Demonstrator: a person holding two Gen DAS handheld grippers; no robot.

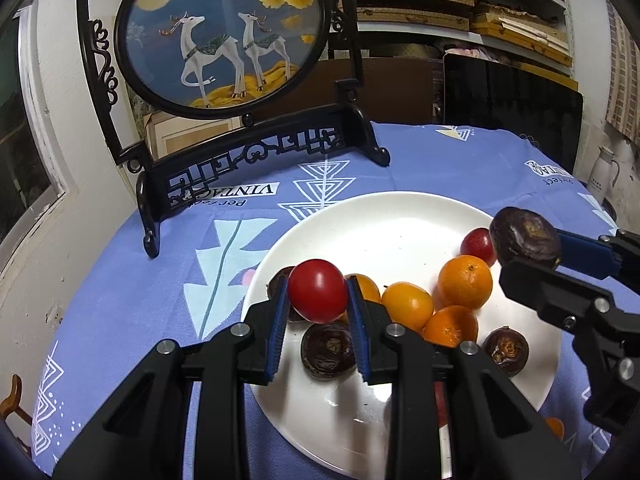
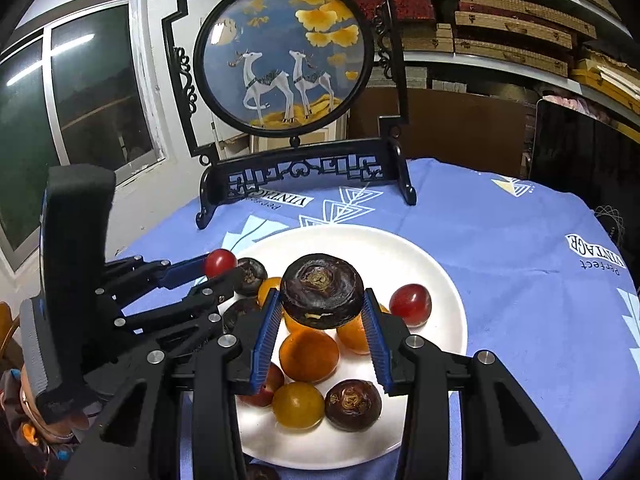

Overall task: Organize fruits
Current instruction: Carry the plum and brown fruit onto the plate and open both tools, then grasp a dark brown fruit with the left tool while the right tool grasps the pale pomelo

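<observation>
A: Best lowered slowly onto a bare patch of the white plate, toward 12 o'clock, clear of the oranges.

B: Left gripper clamped on a red fruit; right gripper clamped on a dark water chestnut. Both held above the plate on the blue-clothed worktop.

You are holding a tomato in the left gripper above the plate's left side, and a water chestnut in the right gripper above the fruit pile lying on the plate. The plate is sitting on the tablecloth; the framed screen is standing behind it.
</observation>
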